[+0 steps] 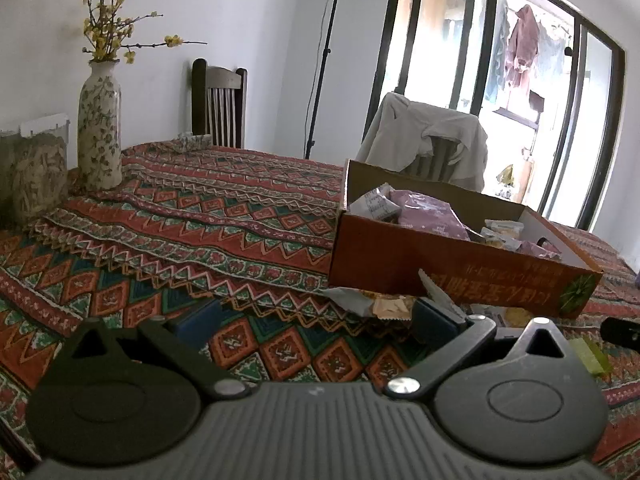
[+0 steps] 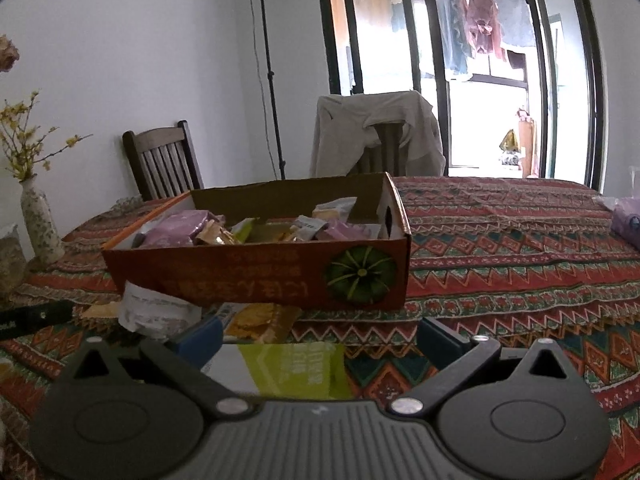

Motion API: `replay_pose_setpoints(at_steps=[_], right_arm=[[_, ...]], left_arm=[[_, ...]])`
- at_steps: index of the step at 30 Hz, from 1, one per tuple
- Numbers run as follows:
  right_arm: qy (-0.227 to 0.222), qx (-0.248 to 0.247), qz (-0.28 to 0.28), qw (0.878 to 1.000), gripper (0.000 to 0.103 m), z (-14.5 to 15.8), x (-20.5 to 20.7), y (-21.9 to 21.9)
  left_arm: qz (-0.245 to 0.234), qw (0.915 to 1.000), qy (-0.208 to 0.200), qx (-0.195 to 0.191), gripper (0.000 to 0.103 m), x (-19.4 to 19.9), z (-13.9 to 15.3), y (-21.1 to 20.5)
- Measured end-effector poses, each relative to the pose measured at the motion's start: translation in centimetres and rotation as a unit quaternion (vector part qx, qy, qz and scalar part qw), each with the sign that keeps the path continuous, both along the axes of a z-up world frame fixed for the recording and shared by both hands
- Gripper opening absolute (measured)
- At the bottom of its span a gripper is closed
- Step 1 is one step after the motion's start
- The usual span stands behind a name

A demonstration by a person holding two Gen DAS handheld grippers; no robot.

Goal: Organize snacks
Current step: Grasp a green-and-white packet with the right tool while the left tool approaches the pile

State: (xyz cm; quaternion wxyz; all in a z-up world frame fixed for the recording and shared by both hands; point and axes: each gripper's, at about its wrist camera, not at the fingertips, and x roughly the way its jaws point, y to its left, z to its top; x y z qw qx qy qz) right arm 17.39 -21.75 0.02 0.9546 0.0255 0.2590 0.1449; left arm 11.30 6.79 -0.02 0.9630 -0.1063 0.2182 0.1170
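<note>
An orange cardboard box (image 1: 440,268) (image 2: 256,276) holds several snack packets, among them a purple bag (image 1: 428,212) (image 2: 176,230). Loose packets lie in front of the box: a white and tan one (image 1: 384,304), a white one (image 2: 154,310) and a yellow one (image 2: 260,322). My left gripper (image 1: 316,320) is open and empty, low over the tablecloth just left of the box. My right gripper (image 2: 320,334) is open, with a green and white packet (image 2: 292,368) lying on the table between and below its fingers.
A flowered vase (image 1: 99,124) and clear jars (image 1: 38,172) stand at the table's left. Two chairs (image 1: 219,104) (image 2: 378,140) stand behind the table, one draped with a jacket. A purple bag (image 2: 628,220) lies at the far right. The patterned tablecloth (image 1: 200,216) covers the table.
</note>
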Motion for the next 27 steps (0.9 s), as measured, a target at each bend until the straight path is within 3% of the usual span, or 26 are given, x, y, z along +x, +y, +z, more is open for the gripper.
replay_pose_setpoints(at_steps=[17, 27], right_arm=[[0.046, -0.034, 0.049, 0.997, 0.103, -0.8, 2.0, 4.6], [0.068, -0.069, -0.021, 0.995, 0.103, -1.1, 4.5, 6.8]], left_arm=[[0.001, 0.9998, 0.006, -0.021, 0.103, 0.2, -0.3, 0.7], [0.011, 0.9996, 0.014, -0.022, 0.103, 0.4, -0.5, 0.8]])
